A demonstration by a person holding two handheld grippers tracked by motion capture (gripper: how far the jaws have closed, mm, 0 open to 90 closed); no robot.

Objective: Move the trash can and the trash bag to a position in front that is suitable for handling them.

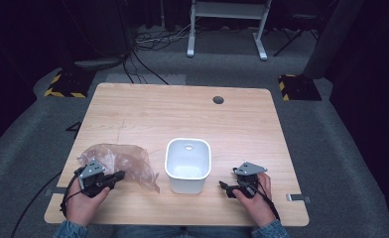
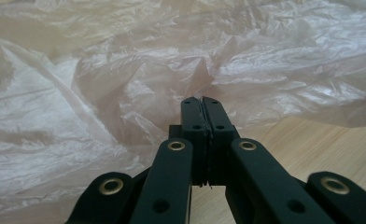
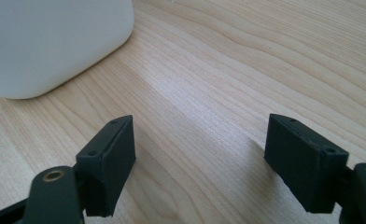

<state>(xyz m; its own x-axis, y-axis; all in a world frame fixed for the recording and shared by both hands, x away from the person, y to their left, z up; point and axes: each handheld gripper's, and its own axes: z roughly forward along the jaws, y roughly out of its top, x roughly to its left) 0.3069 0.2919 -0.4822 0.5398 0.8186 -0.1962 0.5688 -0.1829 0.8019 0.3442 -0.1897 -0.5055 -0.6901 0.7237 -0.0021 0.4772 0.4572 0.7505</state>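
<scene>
No brand, label or writing readable anywhere.

Bag (image 1: 120, 161): thin, clear, pinkish plastic, crumpled and creased, flat on the wooden table (image 1: 148, 114), just ahead of the left tongs (image 1: 119, 175) and touching their tips. In the left gripper view, film (image 2: 125, 74) spread wide beyond the tips (image 2: 202, 100).

Left tongs pressed together, jaw faces flush; whether any film was pinched between them could not be told.

Right tongs (image 1: 223, 186) spread wide apart, nothing between, low over bare wood (image 3: 228, 79).

Bin (image 1: 188, 164): white, rounded-square, open-topped, upright between the two tongs, nearer the right pair; its rounded corner (image 3: 55, 42) ahead and left of the right jaws.
</scene>
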